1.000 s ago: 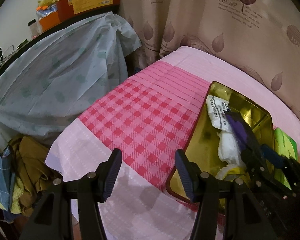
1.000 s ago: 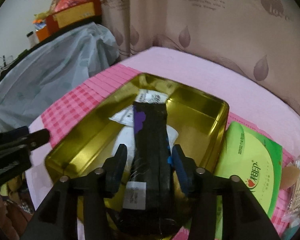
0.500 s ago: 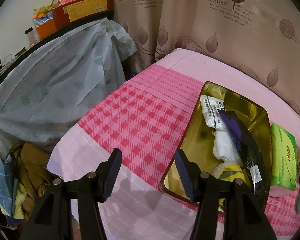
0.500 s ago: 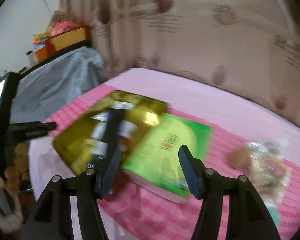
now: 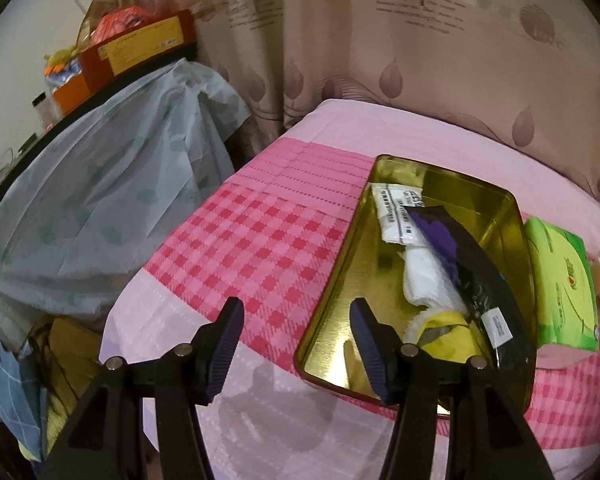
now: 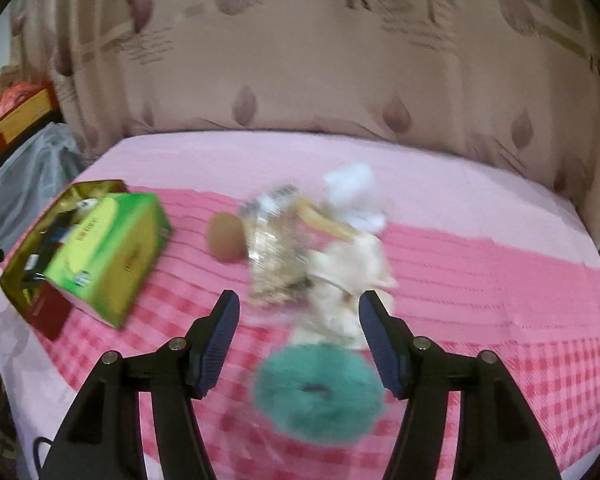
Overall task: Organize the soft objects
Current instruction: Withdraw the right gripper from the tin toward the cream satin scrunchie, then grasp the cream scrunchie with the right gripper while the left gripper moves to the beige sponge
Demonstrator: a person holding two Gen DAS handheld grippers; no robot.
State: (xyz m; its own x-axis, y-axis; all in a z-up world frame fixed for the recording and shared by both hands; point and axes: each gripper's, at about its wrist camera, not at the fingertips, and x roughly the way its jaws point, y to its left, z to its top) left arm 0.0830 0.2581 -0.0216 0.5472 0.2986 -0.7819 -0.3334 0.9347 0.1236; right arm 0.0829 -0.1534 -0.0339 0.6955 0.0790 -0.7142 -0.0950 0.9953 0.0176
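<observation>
A gold tin tray (image 5: 484, 200) sits on the pink checked cloth and holds a black packet (image 5: 476, 276), a white sachet (image 5: 396, 216), a white cloth (image 5: 424, 284) and a yellow item (image 5: 448, 328). My left gripper (image 5: 296, 344) is open and empty over the tray's near left corner. My right gripper (image 6: 296, 348) is open and empty above a teal fluffy item (image 6: 320, 396). Beyond it lie a cream cloth (image 6: 352, 276), a clear bag (image 6: 272, 252), a brown sponge (image 6: 226, 236) and white fluff (image 6: 356, 196). The right view is blurred.
A green tissue pack (image 6: 108, 248) lies against the tray's right side and also shows in the left wrist view (image 5: 560, 284). A curtain (image 6: 320, 60) hangs behind the table. A covered shelf (image 5: 92, 184) with boxes stands to the left, clothes below it.
My right gripper let go of the black packet in the tray, opened, and swung right over the loose soft items. The left gripper has hardly moved.
</observation>
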